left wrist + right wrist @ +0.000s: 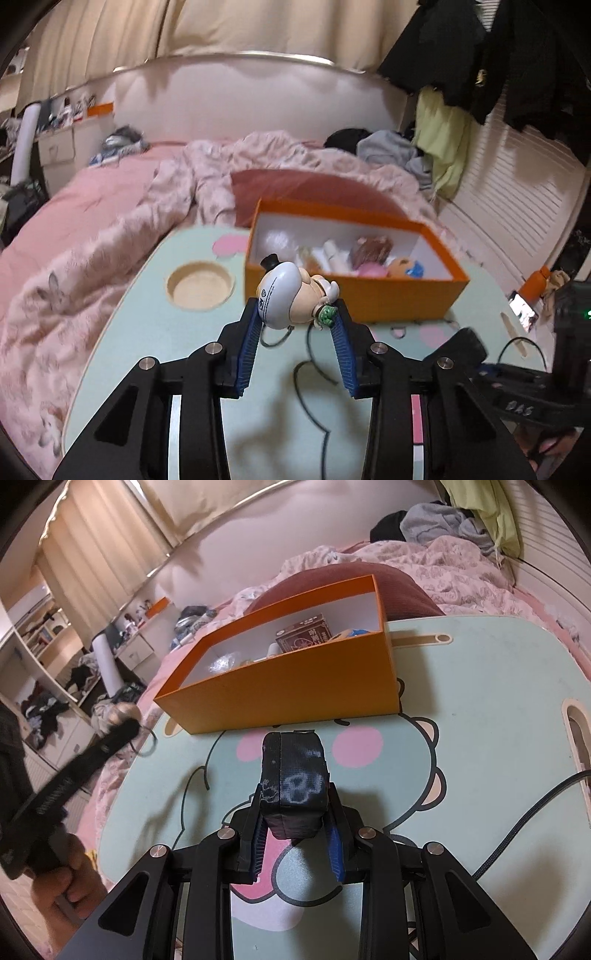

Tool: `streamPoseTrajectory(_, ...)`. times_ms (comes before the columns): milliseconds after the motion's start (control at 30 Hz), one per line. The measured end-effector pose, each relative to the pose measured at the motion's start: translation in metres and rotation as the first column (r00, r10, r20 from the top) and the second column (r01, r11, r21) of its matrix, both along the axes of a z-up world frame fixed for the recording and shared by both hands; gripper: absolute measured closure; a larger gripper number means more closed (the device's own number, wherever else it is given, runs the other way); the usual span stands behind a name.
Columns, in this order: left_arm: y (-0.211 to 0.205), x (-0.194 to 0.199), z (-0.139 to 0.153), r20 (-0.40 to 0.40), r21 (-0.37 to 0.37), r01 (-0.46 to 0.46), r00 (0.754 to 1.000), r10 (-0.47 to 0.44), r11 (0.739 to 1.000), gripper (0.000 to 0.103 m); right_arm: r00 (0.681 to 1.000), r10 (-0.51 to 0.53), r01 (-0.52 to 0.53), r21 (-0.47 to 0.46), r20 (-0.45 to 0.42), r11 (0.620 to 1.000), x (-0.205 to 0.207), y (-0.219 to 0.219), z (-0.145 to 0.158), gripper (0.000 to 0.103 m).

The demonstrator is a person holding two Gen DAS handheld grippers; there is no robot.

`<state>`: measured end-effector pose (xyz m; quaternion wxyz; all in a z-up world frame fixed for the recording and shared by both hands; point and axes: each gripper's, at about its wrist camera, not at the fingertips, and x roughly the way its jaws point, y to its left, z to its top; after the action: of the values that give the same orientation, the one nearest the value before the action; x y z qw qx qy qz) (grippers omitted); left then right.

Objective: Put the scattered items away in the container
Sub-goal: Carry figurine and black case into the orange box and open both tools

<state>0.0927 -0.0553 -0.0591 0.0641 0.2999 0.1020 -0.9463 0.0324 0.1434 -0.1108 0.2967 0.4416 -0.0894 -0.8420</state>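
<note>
An orange box (369,291) with a white inside stands on the mint lap table (155,332); it holds several small items. My left gripper (295,314) is shut on a small figurine (288,295) with a white head and black top hat, held above the table just before the box's near wall. In the right wrist view the orange box (295,694) stands ahead. My right gripper (293,808) is shut on a black pouch with a white skull print (293,779), held above the table short of the box.
The table (498,738) has a round cup recess (199,286) at left and a slot (576,731) at right. A black cable (517,830) trails on it. Pink bedding (92,221) surrounds the table. The left gripper's body (62,782) shows in the right wrist view.
</note>
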Motion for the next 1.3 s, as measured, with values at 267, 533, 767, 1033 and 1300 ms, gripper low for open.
streamPoseTrajectory(267, 0.004, -0.029, 0.03, 0.001, -0.049, 0.055, 0.998, -0.055, 0.997, 0.064, 0.997, 0.018, -0.016, 0.025, -0.081, 1.0, 0.003, -0.007, 0.021, 0.076)
streamPoseTrajectory(533, -0.012, -0.077, 0.049, 0.04, -0.035, 0.066, 0.997, -0.064, 0.997, 0.064, 0.979, 0.003, 0.001, 0.022, -0.202, 1.0, -0.021, -0.023, 0.081, 0.076)
streamPoseTrajectory(767, -0.011, -0.124, 0.026, 0.172, -0.045, 0.091, 0.982, -0.082, 0.995, 0.064, 0.986, -0.005, 0.024, 0.116, -0.166, 0.993, -0.081, -0.052, 0.086, 0.076)
streamPoseTrajectory(1033, -0.018, -0.153, 0.006, 0.262, -0.021, 0.078, 0.963, -0.07, 0.997, 0.064, 0.998, -0.049, 0.055, 0.177, -0.04, 0.983, -0.125, -0.067, 0.05, 0.076)
streamPoseTrajectory(1300, -0.011, -0.164, -0.006, 0.307, -0.023, 0.094, 0.948, -0.082, 0.995, 0.063, 0.995, -0.075, 0.089, 0.246, -0.066, 0.965, -0.133, -0.075, 0.037, 0.068)
